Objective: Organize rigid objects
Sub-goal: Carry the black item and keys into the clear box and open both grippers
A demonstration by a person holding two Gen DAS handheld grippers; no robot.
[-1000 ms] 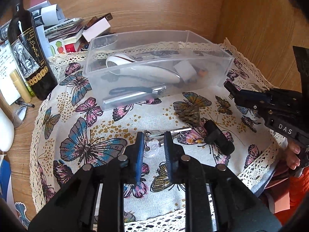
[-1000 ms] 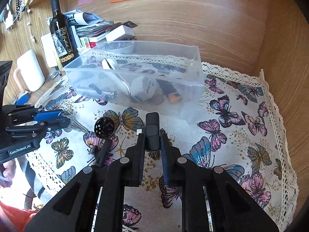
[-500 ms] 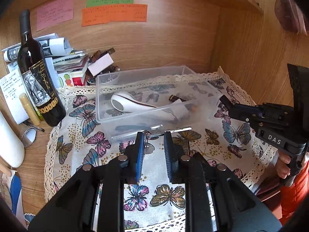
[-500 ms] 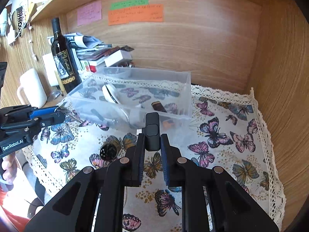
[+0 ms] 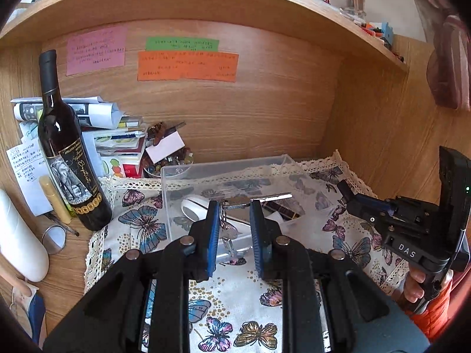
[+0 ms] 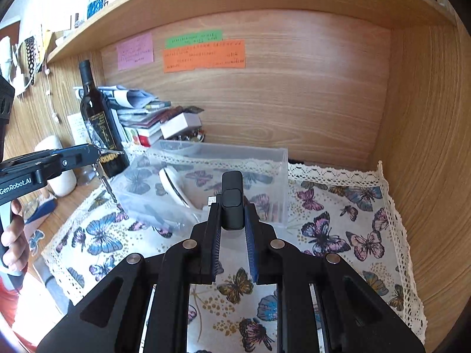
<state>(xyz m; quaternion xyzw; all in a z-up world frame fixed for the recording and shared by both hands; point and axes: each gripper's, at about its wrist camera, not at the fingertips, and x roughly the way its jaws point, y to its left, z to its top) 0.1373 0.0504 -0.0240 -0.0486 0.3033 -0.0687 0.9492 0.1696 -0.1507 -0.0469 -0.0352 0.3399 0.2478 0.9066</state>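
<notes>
A clear plastic bin (image 5: 235, 170) (image 6: 265, 158) stands on the butterfly cloth and holds a white oval object (image 5: 191, 206) (image 6: 173, 185) and other small items. My left gripper (image 5: 234, 206) is shut on a bunch of keys (image 5: 259, 198), held in the air in front of the bin; a key (image 6: 107, 184) hangs from it in the right wrist view. My right gripper (image 6: 232, 206) is shut on a black rectangular gadget (image 6: 232, 200), raised above the cloth in front of the bin.
A dark wine bottle (image 5: 64, 150) (image 6: 97, 123) stands left of the bin, with a pile of papers and boxes (image 5: 117, 144) behind. A white mug (image 6: 57, 161) is at the far left. Wooden walls close the back and right. Sticky notes (image 5: 188, 64) hang on the back wall.
Both grippers have risen from the cloth with their objects and pulled back; the keys and the black gadget left the cloth. The bin looks farther away.
</notes>
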